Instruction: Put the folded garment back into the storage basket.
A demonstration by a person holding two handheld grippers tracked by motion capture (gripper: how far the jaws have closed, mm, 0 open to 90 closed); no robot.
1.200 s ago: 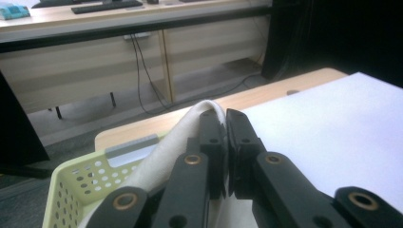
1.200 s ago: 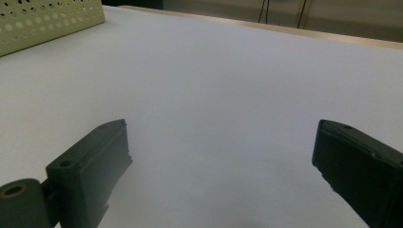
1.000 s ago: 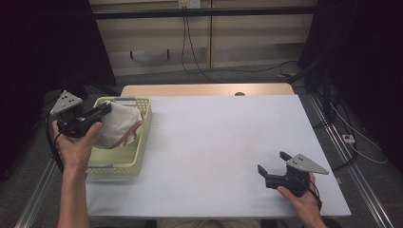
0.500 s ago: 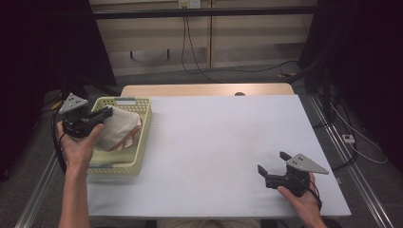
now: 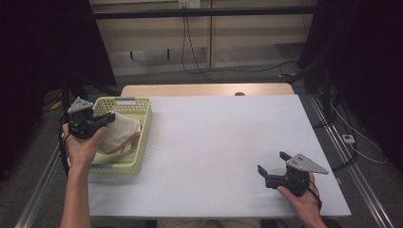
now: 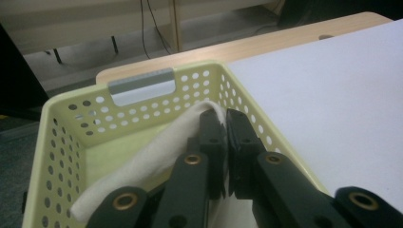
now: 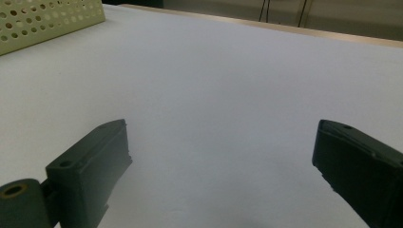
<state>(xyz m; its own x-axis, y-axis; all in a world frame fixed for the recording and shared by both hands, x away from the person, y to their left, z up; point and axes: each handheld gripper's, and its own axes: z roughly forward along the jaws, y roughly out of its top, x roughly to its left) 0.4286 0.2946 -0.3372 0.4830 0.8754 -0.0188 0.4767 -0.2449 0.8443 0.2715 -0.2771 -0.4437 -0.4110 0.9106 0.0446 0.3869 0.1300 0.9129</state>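
A: White table (image 5: 223, 142), dark room behind. What's at the jaws?

B: The left gripper (image 6: 227, 142) is clamped on the cloth (image 6: 157, 156) inside the basket (image 5: 142, 142). Over the last second it has drawn back toward the basket's left edge, dragging the cloth, so I'd say it's being pulled out.

A: And the basket?

B: Just that cloth. The right gripper (image 5: 274, 166) rests well apart, jaws wide and empty.

The left gripper (image 5: 110, 117) has drawn the cloth (image 5: 121, 133) back leftward over the basket (image 5: 142, 142).
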